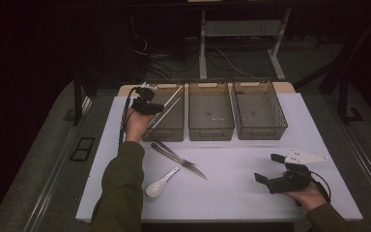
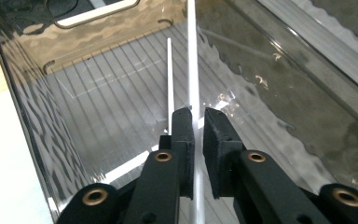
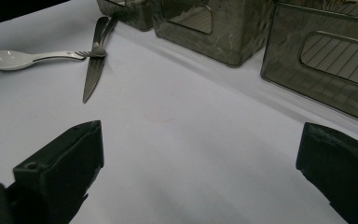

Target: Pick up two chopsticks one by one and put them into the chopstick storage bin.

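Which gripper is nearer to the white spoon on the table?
Left, narrowly. The left gripper is over the leftmost bin, beyond the white spoon. The right gripper hovers far across the table, on the spoon's other side.

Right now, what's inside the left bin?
Two white chopsticks lie in the left bin; the left gripper pinches one. The gripper hides the bin floor beneath it.

Olive-green sleeves cover both forearms. Each hand-held gripper (image 1: 145,105) is black, with blocky jaws, brass-ringed screw holes and a trailing black cable; the right hand-held gripper (image 1: 269,171) carries a pale three-cornered plate.
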Demonstrator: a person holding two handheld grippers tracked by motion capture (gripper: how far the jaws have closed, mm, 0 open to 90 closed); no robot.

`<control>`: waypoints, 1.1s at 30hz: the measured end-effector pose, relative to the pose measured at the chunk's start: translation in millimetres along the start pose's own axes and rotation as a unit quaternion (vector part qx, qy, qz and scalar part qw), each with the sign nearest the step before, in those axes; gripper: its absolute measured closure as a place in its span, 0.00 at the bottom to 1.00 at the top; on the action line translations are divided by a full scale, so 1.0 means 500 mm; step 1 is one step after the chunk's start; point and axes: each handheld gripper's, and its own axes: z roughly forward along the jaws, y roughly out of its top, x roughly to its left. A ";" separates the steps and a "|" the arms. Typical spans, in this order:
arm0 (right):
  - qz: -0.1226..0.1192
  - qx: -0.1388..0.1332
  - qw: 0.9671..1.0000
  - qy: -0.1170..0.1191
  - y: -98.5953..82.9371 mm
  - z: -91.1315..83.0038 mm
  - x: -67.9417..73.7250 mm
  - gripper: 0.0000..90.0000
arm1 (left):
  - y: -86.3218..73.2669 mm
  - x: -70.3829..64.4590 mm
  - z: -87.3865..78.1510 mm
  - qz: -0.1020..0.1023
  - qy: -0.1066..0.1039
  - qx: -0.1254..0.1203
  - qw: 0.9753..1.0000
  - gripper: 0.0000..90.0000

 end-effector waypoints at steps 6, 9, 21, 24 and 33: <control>0.001 0.000 1.000 -0.001 -0.001 -0.001 0.000 0.01 | 0.000 -0.002 -0.002 0.006 -0.002 -0.001 1.000 0.82; 0.002 0.001 1.000 -0.002 -0.001 -0.001 0.000 0.01 | 0.000 -0.004 -0.007 0.007 -0.009 -0.002 1.000 0.78; 0.000 0.001 1.000 -0.003 -0.001 -0.001 0.002 0.01 | 0.001 -0.038 -0.071 0.024 -0.051 -0.049 0.997 0.61; 0.000 0.002 1.000 -0.004 -0.001 -0.001 0.001 0.01 | -0.005 -0.053 -0.093 0.033 -0.061 -0.057 0.996 0.58; -0.001 0.003 1.000 -0.006 -0.001 0.000 0.002 0.01 | -0.050 -0.094 -0.143 0.035 -0.097 -0.086 0.991 0.46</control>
